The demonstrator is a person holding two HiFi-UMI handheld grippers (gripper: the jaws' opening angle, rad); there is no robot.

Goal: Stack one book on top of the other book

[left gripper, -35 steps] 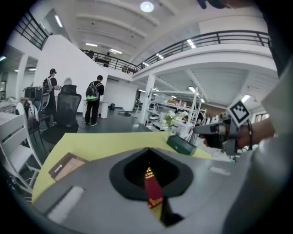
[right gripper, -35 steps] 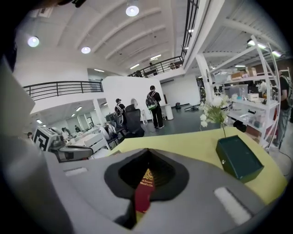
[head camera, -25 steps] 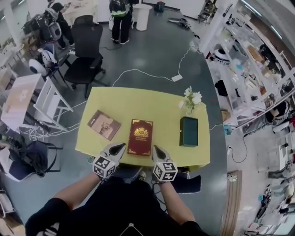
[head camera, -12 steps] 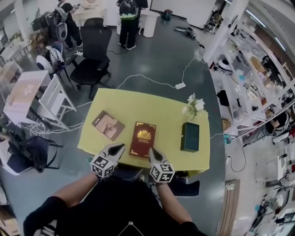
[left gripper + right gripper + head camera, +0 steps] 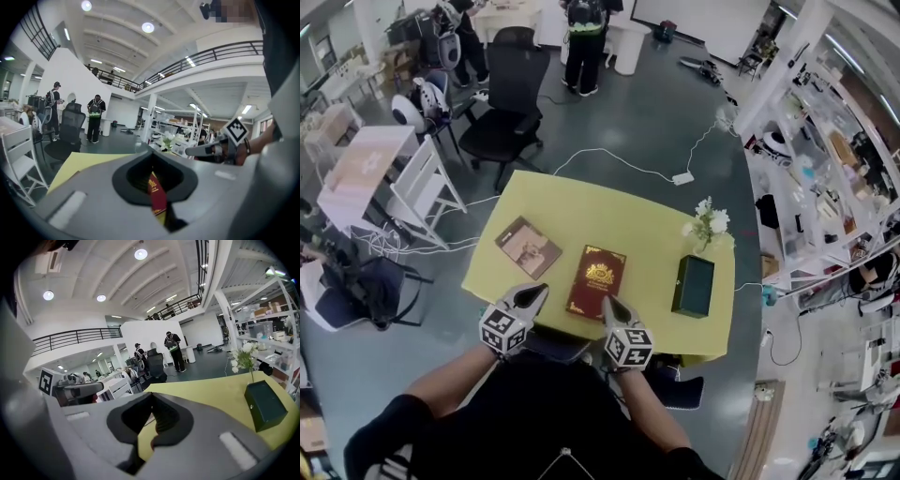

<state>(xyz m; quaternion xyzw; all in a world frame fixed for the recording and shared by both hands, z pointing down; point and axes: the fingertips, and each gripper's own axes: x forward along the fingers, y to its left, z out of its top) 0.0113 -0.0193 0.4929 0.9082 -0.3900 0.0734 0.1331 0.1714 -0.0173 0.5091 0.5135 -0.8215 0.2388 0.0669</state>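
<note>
We're at the approach — left gripper (image 5: 536, 292) and right gripper (image 5: 609, 307) hover closed and empty, flanking the red book (image 5: 596, 280) on the table (image 5: 581, 206); the brown book (image 5: 528, 247) lies apart, leftward. Next — open, grasp one.

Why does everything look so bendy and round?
Head view: the wide lens bows the shelves and the yellow table. Left gripper view: black corners ring a round picture. Right gripper view: the balcony railing curves, and the ceiling lamps glare white.
</note>
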